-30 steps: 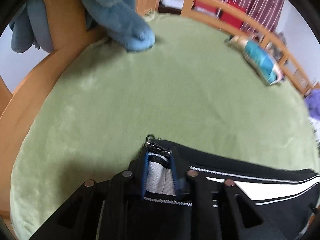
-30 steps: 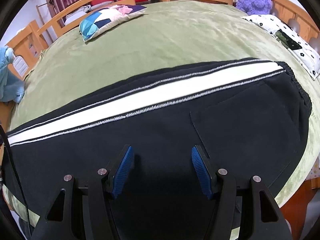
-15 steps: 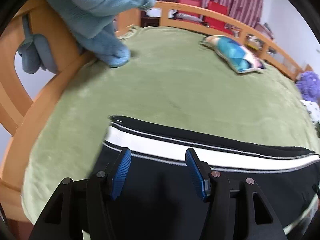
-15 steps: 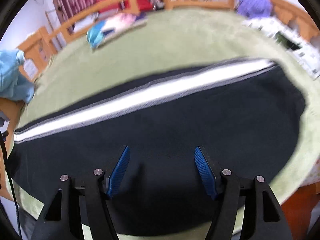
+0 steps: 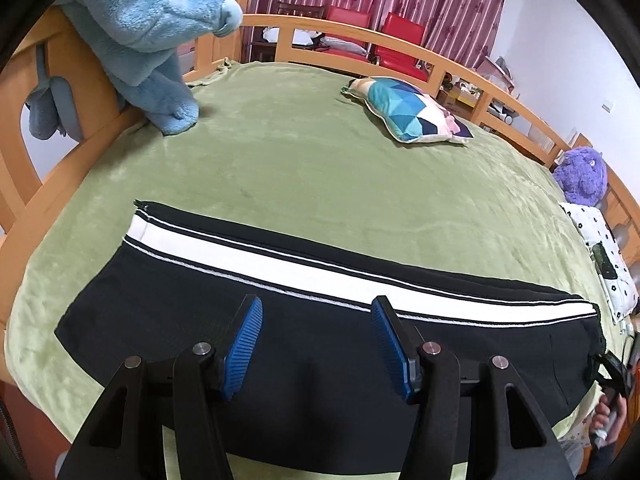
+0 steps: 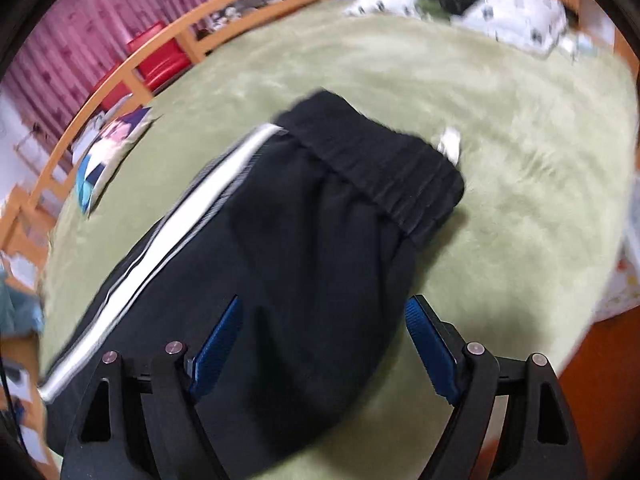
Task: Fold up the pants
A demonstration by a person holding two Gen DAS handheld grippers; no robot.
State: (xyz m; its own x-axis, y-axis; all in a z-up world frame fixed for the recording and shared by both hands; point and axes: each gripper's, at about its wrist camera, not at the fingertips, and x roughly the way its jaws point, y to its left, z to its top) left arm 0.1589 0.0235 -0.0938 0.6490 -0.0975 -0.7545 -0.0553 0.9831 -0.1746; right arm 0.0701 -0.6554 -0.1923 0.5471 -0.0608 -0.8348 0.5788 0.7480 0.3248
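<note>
Left gripper point(image 5: 316, 340) is held part-open and empty above the pants point(image 5: 328, 344), which are laid lengthwise on the bed point(image 5: 320, 168), probably so a cross fold can be made. Right gripper point(image 6: 324, 344) is seen blurred, jaws opening, nothing pinched, near the waistband point(image 6: 384, 168). No containers to speak of.

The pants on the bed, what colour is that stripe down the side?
White, edged by thin white lines, on the black pants; the stripe shows best in the left wrist view.
</note>
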